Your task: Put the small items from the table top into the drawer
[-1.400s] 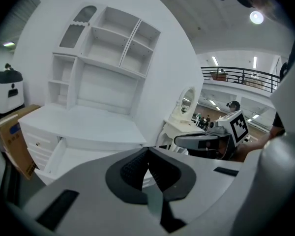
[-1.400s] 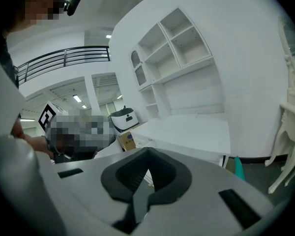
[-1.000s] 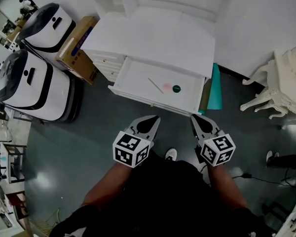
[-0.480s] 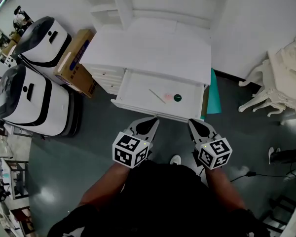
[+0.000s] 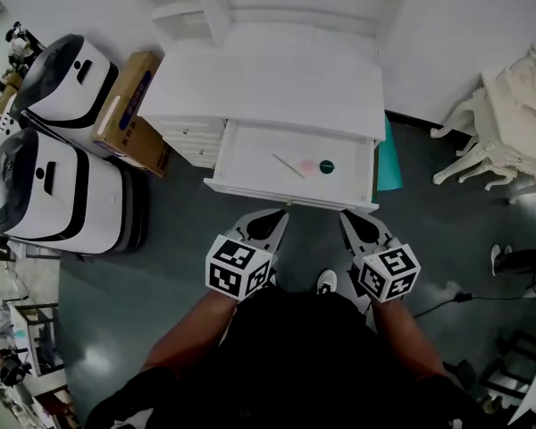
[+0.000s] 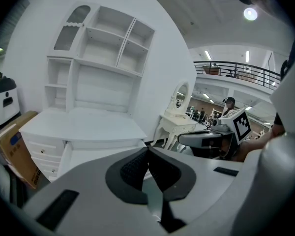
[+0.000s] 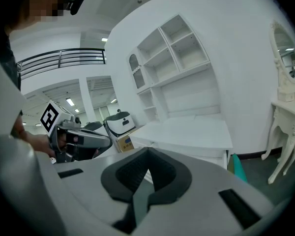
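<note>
A white desk (image 5: pixel 268 79) has a bare table top. Its drawer (image 5: pixel 250 155) is pulled out. Inside lie a thin stick (image 5: pixel 288 165), a pink item (image 5: pixel 307 165) and a small dark green round item (image 5: pixel 327 166). My left gripper (image 5: pixel 281 213) (image 6: pixel 148 149) and right gripper (image 5: pixel 346 214) (image 7: pixel 148 151) hang side by side just in front of the drawer's front edge, over the floor. Both are shut with nothing between the pads. Each gripper view shows the other gripper beside it.
Two white, black-trimmed machines (image 5: pixel 36 186) (image 5: pixel 67 70) and a cardboard box (image 5: pixel 129 96) stand left of the desk. A teal panel (image 5: pixel 390 155) leans at its right side. White ornate furniture (image 5: pixel 509 123) fills the right. Shelves (image 6: pixel 108 43) rise behind the desk.
The desk now sits squarer and a little smaller in the head view. Both grippers have drifted along together, still shut, with their tips slightly nearer the drawer front.
</note>
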Demonstrator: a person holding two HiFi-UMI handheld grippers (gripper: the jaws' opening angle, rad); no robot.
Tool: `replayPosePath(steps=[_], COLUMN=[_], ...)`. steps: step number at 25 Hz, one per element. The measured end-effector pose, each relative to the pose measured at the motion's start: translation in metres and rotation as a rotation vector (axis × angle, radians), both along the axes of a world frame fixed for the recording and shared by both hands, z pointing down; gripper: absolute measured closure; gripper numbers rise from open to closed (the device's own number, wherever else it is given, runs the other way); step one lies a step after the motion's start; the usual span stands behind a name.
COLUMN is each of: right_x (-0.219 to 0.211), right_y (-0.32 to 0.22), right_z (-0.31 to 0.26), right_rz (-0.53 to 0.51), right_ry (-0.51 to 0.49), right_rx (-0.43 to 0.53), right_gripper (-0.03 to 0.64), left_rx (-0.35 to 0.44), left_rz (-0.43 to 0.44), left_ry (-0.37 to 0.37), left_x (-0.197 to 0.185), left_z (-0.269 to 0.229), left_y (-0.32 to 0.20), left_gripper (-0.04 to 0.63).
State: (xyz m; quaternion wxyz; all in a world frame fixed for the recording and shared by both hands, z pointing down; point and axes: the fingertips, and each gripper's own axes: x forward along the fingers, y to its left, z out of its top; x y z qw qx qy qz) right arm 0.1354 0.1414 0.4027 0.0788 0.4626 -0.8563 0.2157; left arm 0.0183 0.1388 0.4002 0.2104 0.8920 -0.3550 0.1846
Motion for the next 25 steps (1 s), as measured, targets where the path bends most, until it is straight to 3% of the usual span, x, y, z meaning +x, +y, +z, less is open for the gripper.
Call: replayPosePath(steps=[25], right_x=[-0.011], right_y=[0.01], right_z=[0.017], right_rz=[-0.004], right_ry=[0.018], right_rx=[-0.04], right_gripper=[0.592], left_rx=[-0.017], left_rz=[-0.004], left_ry=[0.027], left_x=[-0.011], left_z=[0.006], left_y=[0.003], left_gripper=[0.592])
